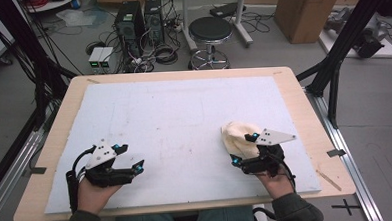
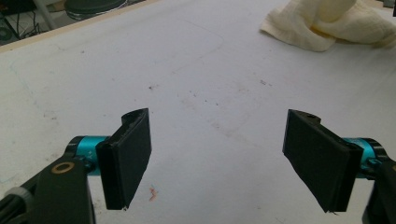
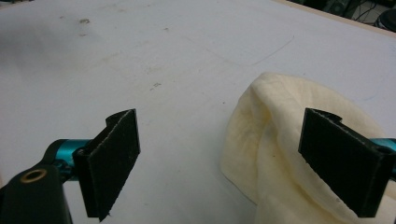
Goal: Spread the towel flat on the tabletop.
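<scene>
- Right gripper (image 3: 219, 163) — jaws spread wide, nothing pinched; one jaw stands in front of the crumpled cream-yellow cloth (image 3: 280, 154), the other over bare board.
- Left gripper (image 2: 217, 161) — also wide and empty, well apart from the cloth.
- The cloth lies bunched on the white foam board (image 1: 174, 116), near its right side.
- It looks light, soft and limp — likely to sag and drape; pinch a raised fold or loose edge.

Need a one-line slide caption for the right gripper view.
Open right tongs hover over the white mat, beside a crumpled cream cloth.
</scene>
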